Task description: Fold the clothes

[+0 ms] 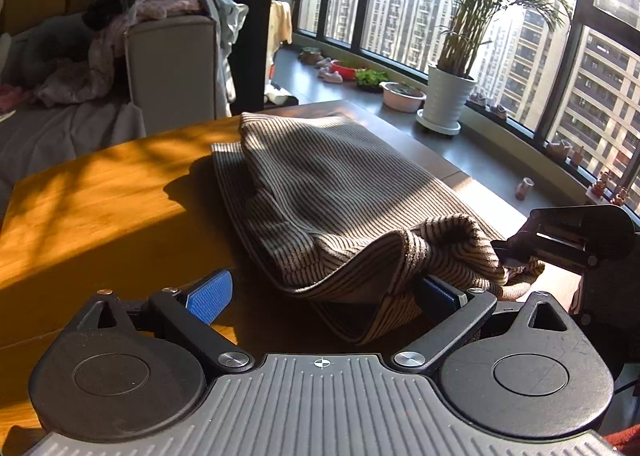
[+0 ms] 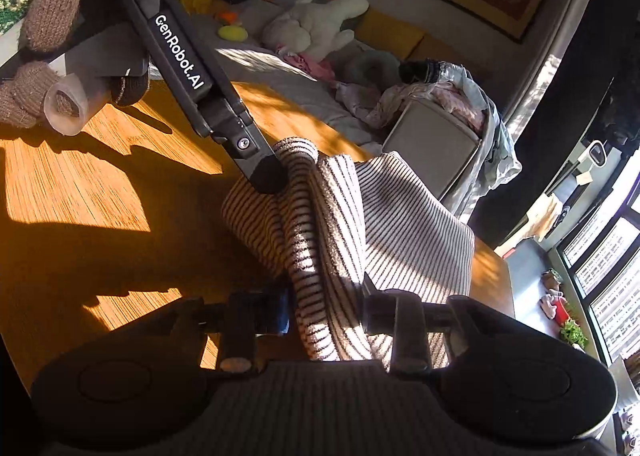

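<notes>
Both cams wrist-mounted, angled down, close over bench (image 1: 100,192). Left faces windows (image 1: 400,16); right faces sofa, prob. opposite. Shared: striped garment (image 1: 320,192).

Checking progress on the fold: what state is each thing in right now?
Striped garment: partly folded on the wooden table, near edge bunched and lifted.
Left gripper: jaws wide open, one finger under the garment's raised edge.
Right gripper: jaws closed on a bunched fold of the garment.
</notes>
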Demonstrator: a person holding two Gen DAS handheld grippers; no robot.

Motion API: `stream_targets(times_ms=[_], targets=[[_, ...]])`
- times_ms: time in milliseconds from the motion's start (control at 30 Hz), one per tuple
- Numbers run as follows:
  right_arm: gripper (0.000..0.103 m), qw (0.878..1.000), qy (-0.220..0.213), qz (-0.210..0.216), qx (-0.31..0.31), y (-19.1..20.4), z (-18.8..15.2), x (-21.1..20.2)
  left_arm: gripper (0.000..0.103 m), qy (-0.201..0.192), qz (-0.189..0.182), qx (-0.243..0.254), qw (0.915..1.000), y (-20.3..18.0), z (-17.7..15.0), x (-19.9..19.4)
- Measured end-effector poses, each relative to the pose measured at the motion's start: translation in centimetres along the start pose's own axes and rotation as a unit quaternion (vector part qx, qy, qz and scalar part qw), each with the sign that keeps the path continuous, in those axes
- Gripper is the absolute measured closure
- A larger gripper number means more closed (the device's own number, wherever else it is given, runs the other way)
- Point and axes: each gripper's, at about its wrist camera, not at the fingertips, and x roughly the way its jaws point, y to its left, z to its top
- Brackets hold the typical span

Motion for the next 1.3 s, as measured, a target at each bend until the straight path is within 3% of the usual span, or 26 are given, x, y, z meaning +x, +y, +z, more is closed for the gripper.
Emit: stream_targets(times_ms=[233, 367, 500, 633, 767, 867, 1133, 1300], targets=[[0.077, 0.999, 0.016, -0.005, 0.044, -2.9, 0.1, -0.3, 0.003, -0.036, 0.013, -0.033, 0.9987, 1.5, 1.1, -3.0], [0.077, 0.999, 0.020, -0.003, 0.030, -3.5, -0.1, -1.7, 0.003, -0.040, 0.014, -0.065, 0.9970, 2.3, 1.7, -3.2], [0.077, 0.999, 0.029, 0.017, 0.000, -3.0, -0.5, -3.7, 0.004, -0.027, -0.001, -0.075, 0.9968, 1.9, 1.7, -1.5], [0.077, 0.998, 0.039, 0.044, -0.034, -2.1, -0.6, -6.1, 0.013, -0.012, -0.020, -0.072, 0.9971, 1.0, 1.8, 0.7], [0.077, 0.996, 0.046, 0.054, -0.060, -1.6, 0.0, -8.0, 0.017, -0.006, -0.034, -0.065, 0.9973, 0.4, 1.9, 2.5], [0.077, 0.993, 0.049, 0.057, -0.085, -1.4, 0.7, -9.4, 0.024, -0.002, -0.037, -0.062, 0.9974, 0.5, 1.9, 3.5], [0.078, 0.983, 0.024, 0.054, -0.174, -2.5, 5.1, -12.8, 0.029, 0.001, -0.042, -0.044, 0.9982, 1.3, 1.4, 4.9], [0.078, 0.979, -0.008, 0.099, -0.177, -7.8, 9.1, -9.0, 0.031, 0.008, -0.044, -0.048, 0.9979, 2.2, 1.4, 5.4]])
